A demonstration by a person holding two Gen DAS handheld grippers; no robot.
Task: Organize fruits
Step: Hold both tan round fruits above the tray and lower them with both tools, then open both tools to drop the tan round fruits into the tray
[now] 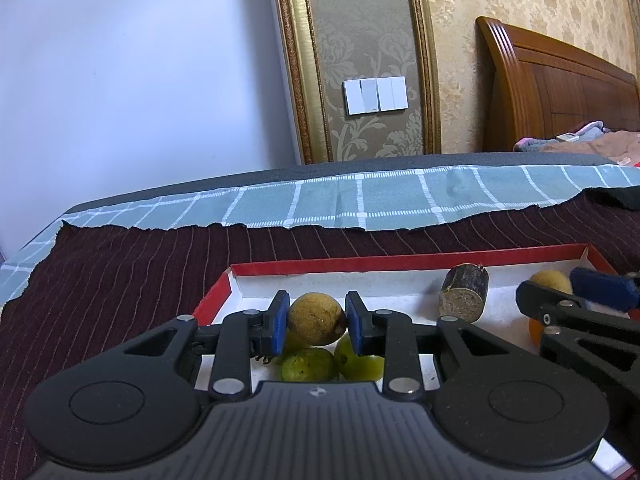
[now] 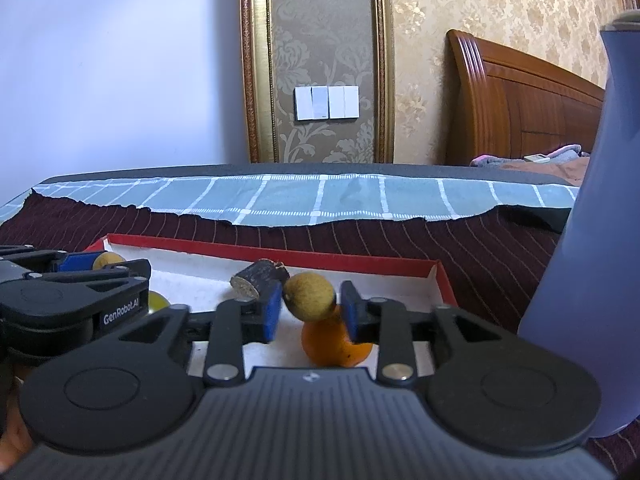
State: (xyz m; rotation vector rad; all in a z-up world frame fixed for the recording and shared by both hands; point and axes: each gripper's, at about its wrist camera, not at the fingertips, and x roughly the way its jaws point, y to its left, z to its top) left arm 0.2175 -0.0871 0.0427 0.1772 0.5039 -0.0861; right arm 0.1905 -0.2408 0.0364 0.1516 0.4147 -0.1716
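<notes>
A shallow red-rimmed tray (image 1: 400, 262) with a white floor lies on a dark striped cloth. My left gripper (image 1: 318, 320) is shut on a round yellow-brown fruit (image 1: 316, 320) over the tray's left end, above two green fruits (image 1: 308, 364). My right gripper (image 2: 310, 312) is at the tray's right end, with a second yellow-brown fruit (image 2: 310, 296) between its blue pads (image 2: 272, 312). That fruit touches the left pad, a thin gap shows at the right pad, and an orange (image 2: 332, 344) lies just beneath it. A dark cut stalk piece (image 2: 258, 278) lies between the grippers.
A tall blue-violet bottle (image 2: 592, 240) stands close to the right of the tray. A teal checked cloth (image 1: 360, 200) covers the table's far strip. Beyond it are a wall with a switch panel (image 1: 376, 95) and a wooden headboard (image 1: 560, 92).
</notes>
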